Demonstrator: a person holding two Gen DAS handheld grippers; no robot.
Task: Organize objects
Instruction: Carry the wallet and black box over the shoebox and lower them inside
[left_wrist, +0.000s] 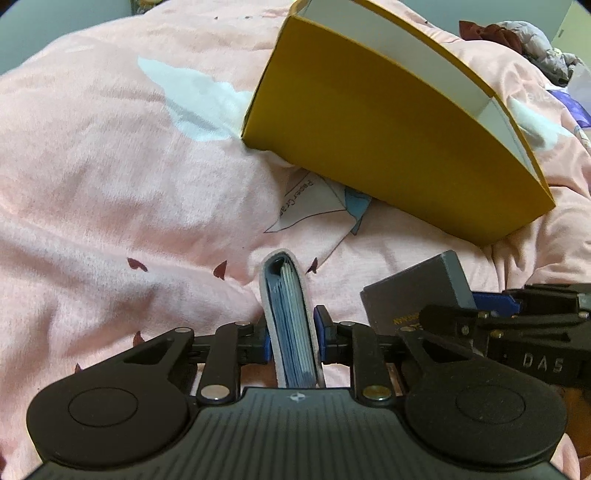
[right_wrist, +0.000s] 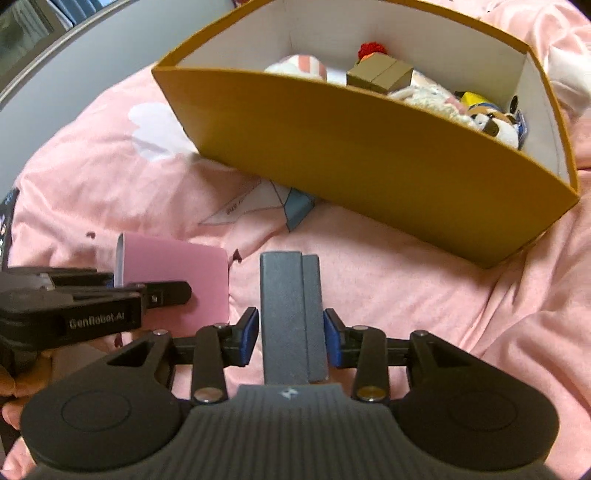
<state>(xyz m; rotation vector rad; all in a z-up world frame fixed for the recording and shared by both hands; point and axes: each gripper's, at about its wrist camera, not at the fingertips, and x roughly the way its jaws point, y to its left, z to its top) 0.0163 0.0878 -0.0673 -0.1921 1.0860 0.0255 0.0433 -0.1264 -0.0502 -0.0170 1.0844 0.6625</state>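
My left gripper (left_wrist: 292, 336) is shut on a slim pink-covered booklet (left_wrist: 290, 314) with blue pages, held edge-on above the bed. In the right wrist view that booklet (right_wrist: 177, 273) shows its pink cover at the left, in the left gripper (right_wrist: 147, 290). My right gripper (right_wrist: 291, 338) is shut on a dark grey box (right_wrist: 288, 306), its blue pads against both sides. The same grey box (left_wrist: 413, 288) appears at the lower right of the left wrist view, in the right gripper (left_wrist: 469, 306). An open yellow cardboard box (right_wrist: 369, 158) lies just beyond both; its yellow side (left_wrist: 388, 129) faces the left camera.
Inside the yellow box lie plush toys (right_wrist: 480, 118), a small brown carton (right_wrist: 380, 74) and a red item. A pink bedcover (left_wrist: 110, 184) with a paper-crane print (left_wrist: 314, 206) lies under everything. Crumpled clothes (left_wrist: 517, 37) sit at the far right. A hand (right_wrist: 14, 391) holds the left gripper.
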